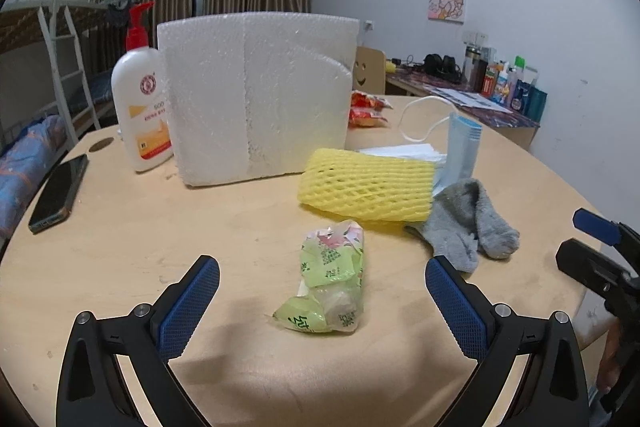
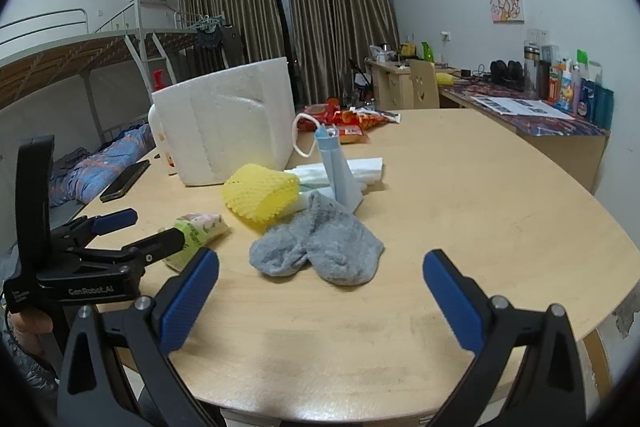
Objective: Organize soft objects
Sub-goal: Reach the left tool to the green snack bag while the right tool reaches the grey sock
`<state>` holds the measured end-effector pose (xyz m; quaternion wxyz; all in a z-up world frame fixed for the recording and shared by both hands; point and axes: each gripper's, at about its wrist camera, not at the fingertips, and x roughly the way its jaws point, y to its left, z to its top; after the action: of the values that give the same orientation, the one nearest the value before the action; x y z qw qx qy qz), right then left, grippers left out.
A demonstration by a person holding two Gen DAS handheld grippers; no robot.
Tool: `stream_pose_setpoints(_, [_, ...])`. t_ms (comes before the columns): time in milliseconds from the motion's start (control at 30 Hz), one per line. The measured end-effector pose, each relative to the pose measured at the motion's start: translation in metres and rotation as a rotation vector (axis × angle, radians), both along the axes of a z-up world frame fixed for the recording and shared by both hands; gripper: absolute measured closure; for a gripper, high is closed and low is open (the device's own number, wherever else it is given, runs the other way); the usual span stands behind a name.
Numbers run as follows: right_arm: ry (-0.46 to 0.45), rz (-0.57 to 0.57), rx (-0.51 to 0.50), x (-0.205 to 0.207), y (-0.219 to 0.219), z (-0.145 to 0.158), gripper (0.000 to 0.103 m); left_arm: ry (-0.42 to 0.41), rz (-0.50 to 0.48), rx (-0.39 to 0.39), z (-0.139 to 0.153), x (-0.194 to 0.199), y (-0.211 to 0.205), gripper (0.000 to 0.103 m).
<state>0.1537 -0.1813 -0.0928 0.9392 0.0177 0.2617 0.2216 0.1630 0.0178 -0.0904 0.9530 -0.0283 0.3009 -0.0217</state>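
Both the left gripper (image 1: 322, 301) and right gripper (image 2: 320, 291) stand wide, empty. Risk: the crinkled green tissue pack (image 1: 330, 279) may slip (slick film) and nudge the grey socks (image 2: 320, 251).

Sock (image 1: 466, 223) right of tissue pack (image 1: 330, 279) (foam net (image 1: 366, 183) behind both).

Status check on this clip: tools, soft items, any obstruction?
Left tool open, empty, facing green tissue pack. Right tool open, empty, facing grey socks. Yellow foam net behind. Nothing blocking.
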Motion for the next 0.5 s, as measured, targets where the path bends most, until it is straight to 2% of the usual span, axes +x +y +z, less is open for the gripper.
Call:
stream_pose_setpoints(100, [0.020,-0.002,-0.016,0.008,0.001,-0.003,0.000,0.025,0.015,-0.007,-0.002,0.007,0.002,0.002])
stream_pose_setpoints(400, [0.055,0.009,-0.044,0.022,0.003,-0.007,0.000,0.113,-0.011,0.003,-0.014,0.021,-0.002,0.034])
stream_pose_setpoints(500, [0.053,0.019,-0.048,0.022,0.005,-0.006,0.000,0.143,-0.008,-0.008,-0.017,0.024,0.000,0.051])
